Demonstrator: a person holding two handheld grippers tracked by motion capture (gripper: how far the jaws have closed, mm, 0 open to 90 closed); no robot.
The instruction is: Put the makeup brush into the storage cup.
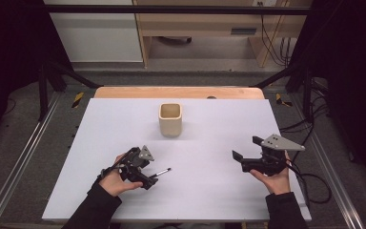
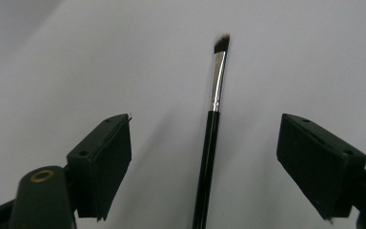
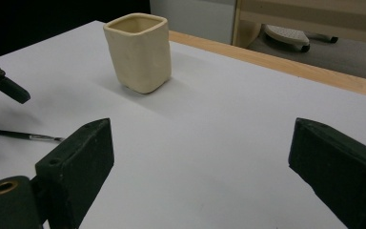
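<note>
- My left gripper (image 1: 148,177) sits low over the near left part of the bench (image 1: 209,200), tipped down toward the white surface.
- Its jaws stand wide apart and press on nothing; the brush (image 2: 208,157) lies between them on the bench, clear of both pads.
- In the left gripper view the brush runs straight up the middle: black handle at the bottom, silver collar above it, dark angled bristles with a pale tip at the far end.
- From the high view I see the brush (image 1: 162,172) poking out to the right of the left gripper, bristle end pointing right and slightly away from me.
- My right gripper (image 1: 242,149) hovers over the near right part of the bench, well apart from the brush, with its grey plate on top.
- Its jaws are spread wide too, with bare bench between them in the right gripper view.
- The cream cup (image 1: 170,119) stands upright near the middle of the bench, toward the far edge, well apart from both grippers.
- In the right gripper view the cup (image 3: 138,51) has a squarish mouth and casts a soft shadow to its right; I cannot tell what is inside.
- The same view catches the brush (image 3: 26,136) at the left edge, flat on the bench.
</note>
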